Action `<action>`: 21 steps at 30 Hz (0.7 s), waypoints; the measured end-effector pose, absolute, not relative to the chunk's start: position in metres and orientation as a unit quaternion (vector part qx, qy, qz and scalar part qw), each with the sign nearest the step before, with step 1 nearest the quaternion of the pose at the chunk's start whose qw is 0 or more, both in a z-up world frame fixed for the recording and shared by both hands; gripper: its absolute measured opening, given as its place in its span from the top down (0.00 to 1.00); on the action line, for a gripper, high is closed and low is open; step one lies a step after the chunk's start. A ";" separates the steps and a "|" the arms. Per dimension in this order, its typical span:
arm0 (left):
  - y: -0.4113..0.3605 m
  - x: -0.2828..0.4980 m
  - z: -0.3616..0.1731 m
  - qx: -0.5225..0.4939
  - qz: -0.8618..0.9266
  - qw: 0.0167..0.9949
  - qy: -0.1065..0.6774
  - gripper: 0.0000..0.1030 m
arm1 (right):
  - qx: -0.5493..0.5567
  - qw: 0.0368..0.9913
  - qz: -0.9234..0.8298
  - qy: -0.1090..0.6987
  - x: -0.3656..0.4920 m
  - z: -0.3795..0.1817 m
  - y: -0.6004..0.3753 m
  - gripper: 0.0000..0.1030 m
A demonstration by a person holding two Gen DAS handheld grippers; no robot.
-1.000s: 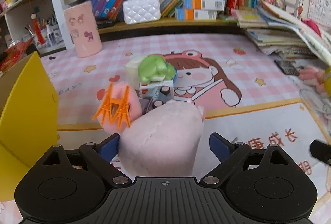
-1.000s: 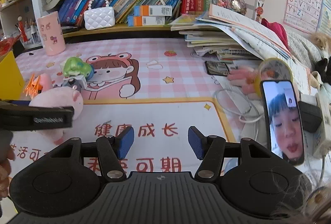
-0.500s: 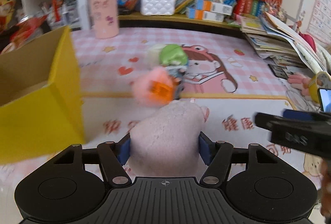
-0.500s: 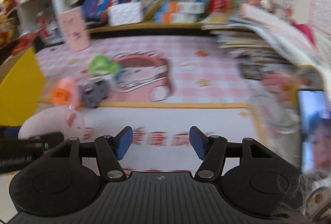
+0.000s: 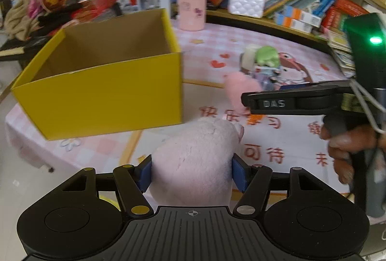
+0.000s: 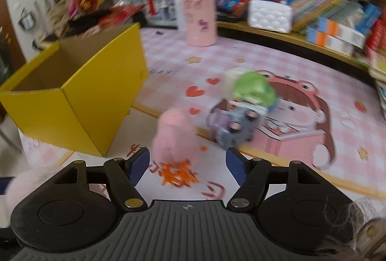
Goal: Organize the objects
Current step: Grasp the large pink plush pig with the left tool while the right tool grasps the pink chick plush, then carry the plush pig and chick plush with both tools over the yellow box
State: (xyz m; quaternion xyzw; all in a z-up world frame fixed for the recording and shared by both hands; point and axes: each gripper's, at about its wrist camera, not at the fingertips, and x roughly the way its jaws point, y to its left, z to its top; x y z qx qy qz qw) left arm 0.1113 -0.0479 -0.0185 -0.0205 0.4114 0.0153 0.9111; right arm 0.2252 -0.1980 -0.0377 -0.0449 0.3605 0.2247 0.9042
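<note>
A pink checked mat [image 5: 241, 44] fronts bookshelves; the left gripper [image 5: 191, 170] clamps a pale plush [image 5: 193, 164] beside the open yellow box [image 5: 101, 92] (its inside bare cardboard). In the right view, the right gripper [image 6: 187, 163] is opening, nothing pressed, over a blurred pink toy [image 6: 175, 135] near the box [image 6: 96, 102].

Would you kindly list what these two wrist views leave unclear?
- Yellow box floor: left wrist view, hidden by its near wall.
- Pink toy and orange piece: right wrist view, motion blur hides their shape.
- Pink plush underside: left wrist view, behind the left gripper.
</note>
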 end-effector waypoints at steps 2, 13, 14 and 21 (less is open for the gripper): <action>-0.043 0.108 -0.017 -0.022 0.025 0.912 0.409 0.38 | -0.057 0.901 0.231 0.362 0.233 -0.043 -0.186 0.37; -0.023 0.095 -0.015 -0.054 0.040 0.918 0.391 0.38 | -0.102 0.901 0.208 0.366 0.238 -0.048 -0.167 0.55; -0.020 0.094 -0.015 -0.060 0.039 0.918 0.390 0.38 | -0.100 0.904 0.207 0.361 0.233 -0.044 -0.168 0.55; 0.002 0.090 -0.014 -0.073 0.015 0.925 0.374 0.38 | -0.066 0.923 0.180 0.334 0.178 -0.009 -0.175 0.55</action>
